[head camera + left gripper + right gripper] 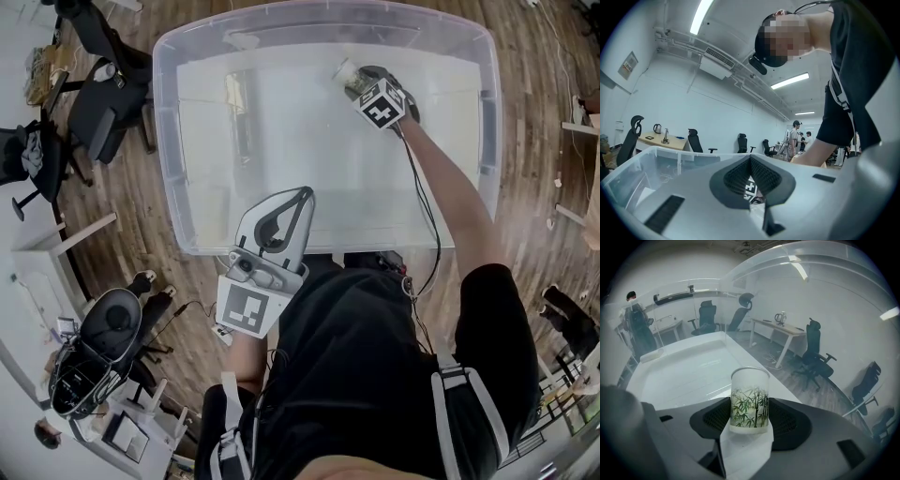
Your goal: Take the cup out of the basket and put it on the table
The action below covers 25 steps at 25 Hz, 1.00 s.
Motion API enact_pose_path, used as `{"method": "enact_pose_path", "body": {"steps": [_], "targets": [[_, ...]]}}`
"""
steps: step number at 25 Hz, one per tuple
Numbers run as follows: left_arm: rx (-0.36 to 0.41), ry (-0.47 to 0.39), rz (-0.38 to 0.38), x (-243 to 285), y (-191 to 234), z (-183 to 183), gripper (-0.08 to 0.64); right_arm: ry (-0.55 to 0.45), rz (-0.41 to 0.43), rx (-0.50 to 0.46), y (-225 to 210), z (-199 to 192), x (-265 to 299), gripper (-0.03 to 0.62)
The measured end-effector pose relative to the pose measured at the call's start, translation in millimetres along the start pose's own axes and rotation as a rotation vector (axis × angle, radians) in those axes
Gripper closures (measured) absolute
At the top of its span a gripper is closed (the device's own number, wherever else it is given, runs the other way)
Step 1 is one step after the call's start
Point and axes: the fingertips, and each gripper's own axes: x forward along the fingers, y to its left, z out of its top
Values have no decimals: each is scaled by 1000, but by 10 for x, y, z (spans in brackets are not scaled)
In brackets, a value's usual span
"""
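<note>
The bamboo-printed cup point(749, 394) stands upright on the floor of the clear plastic bin point(169, 141), toward 1 o'clock in the head view. The right gripper point(749, 411) reaches in with its jaws spread wide, straddling the cup without clamping it. The left gripper point(300, 199), jaws closed and empty, hangs at the bin's 6 o'clock rim.

Glossy clear plastic basket point(169, 141), smooth frosted cup point(749, 399), wooden plank floor point(534, 187).
</note>
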Motion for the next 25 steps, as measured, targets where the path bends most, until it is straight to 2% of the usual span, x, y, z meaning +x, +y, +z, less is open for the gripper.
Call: {"method": "enact_pose_path", "body": {"steps": [7,25], "targets": [[1,-7,1,-19,-25,31,542,11,-3,2,-23,-19,-61,342],[-9,-16,-12,-55,-125,57,543,-92,14,33,124,258,-464,342]]}}
